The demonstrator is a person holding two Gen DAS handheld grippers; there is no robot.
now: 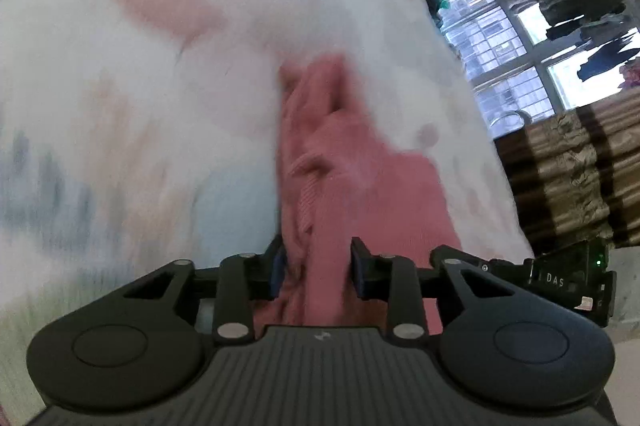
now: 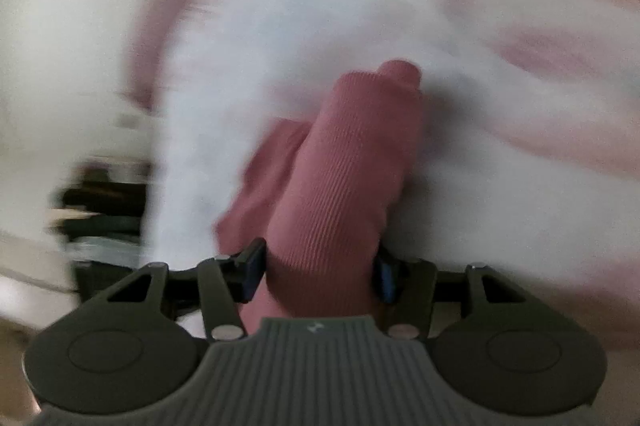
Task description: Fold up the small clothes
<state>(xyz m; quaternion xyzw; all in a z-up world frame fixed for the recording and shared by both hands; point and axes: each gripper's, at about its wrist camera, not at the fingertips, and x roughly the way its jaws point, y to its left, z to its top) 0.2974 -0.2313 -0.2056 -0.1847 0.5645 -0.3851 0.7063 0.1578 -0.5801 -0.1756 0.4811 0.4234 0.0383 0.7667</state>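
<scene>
A white bedsheet [image 1: 160,106] with faint pink and blue blotches fills most of both views, badly blurred. In the left wrist view a window [image 1: 516,38] with hanging clothes occupies the upper right of the frame, and a brown patterned curtain [image 1: 568,170] sits below it at the right edge. The pink ribbed garment [image 1: 340,162] runs from the lower centre up to mid-frame, bunched and lying on the sheet. The left gripper [image 1: 318,274] has its fingers narrowed onto a fold of it. In the right wrist view the garment [image 2: 344,178] rises as a rolled tube at centre, and the right gripper [image 2: 320,276] pinches its lower end.
</scene>
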